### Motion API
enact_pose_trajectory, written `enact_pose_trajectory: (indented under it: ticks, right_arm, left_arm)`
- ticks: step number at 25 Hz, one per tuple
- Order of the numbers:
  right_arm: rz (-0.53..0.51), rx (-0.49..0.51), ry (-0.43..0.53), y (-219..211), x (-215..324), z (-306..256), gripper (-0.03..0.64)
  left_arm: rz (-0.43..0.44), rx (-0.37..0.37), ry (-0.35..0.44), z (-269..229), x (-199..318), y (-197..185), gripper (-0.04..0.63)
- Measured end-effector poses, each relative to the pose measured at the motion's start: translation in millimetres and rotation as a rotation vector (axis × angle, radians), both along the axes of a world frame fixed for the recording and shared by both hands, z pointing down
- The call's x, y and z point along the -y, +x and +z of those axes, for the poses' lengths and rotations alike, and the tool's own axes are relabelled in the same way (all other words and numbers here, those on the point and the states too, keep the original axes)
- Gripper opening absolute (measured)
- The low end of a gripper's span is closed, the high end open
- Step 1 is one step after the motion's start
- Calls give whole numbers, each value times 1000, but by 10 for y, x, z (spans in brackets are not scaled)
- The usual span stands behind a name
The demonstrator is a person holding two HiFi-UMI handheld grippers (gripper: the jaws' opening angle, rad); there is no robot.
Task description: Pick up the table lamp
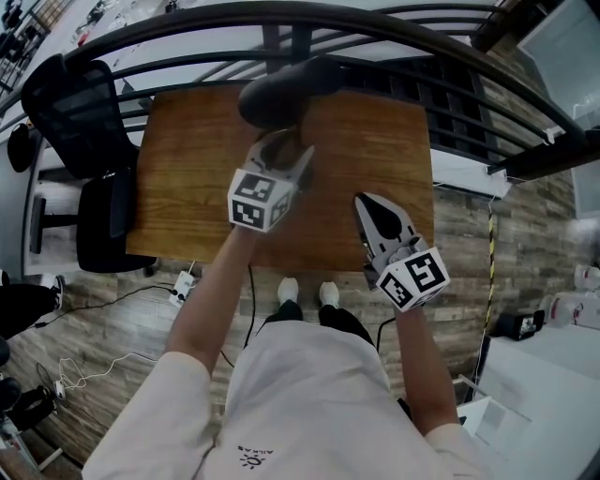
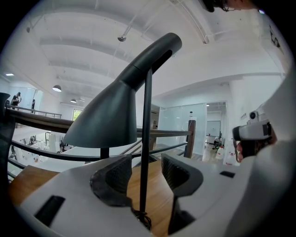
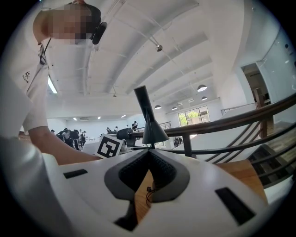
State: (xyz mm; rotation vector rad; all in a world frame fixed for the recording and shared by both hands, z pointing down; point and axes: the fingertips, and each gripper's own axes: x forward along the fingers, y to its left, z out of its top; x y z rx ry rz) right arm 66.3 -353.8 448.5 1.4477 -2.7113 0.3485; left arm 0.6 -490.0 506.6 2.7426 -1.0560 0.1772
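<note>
The table lamp (image 1: 281, 92) stands upright at the far edge of the wooden bench (image 1: 187, 178), its dark cone shade (image 2: 106, 118) angled down and its thin black stem (image 2: 147, 134) rising straight up. And there's the left gripper (image 1: 284, 155), right on it: in the left gripper view the stem runs up through the gap between the jaws. The left gripper (image 2: 147, 166) has its jaws spread wide, with daylight on either side of the stem and neither pad pressing on it. So the lamp is between the jaws but not held.

Over to the right gripper (image 1: 367, 208), which sits apart from the lamp, nearer the front right of the bench and pointing the same way. In the right gripper view its jaws are closed tip to tip on nothing, the right gripper (image 3: 149, 157) looking across the bench (image 3: 240, 171) at the lamp (image 3: 149, 120) further off.

Behind the bench curves a dark railing (image 1: 375, 28). A black office chair (image 1: 84, 122) is parked off the bench's left side on the plank floor (image 1: 487, 225).
</note>
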Motion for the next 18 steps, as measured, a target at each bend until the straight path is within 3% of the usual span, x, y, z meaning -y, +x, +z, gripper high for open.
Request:
enact_pose_trajectory:
  ticks: [12,18]
  right_arm:
    - [5,2,-6,101,-11,1,17]
    - [4,9,-5,141,-6,-3,17]
  left_arm:
    - [-30,9,14,-51,55,98,186]
    - [-50,13,31,-101,81,104,128]
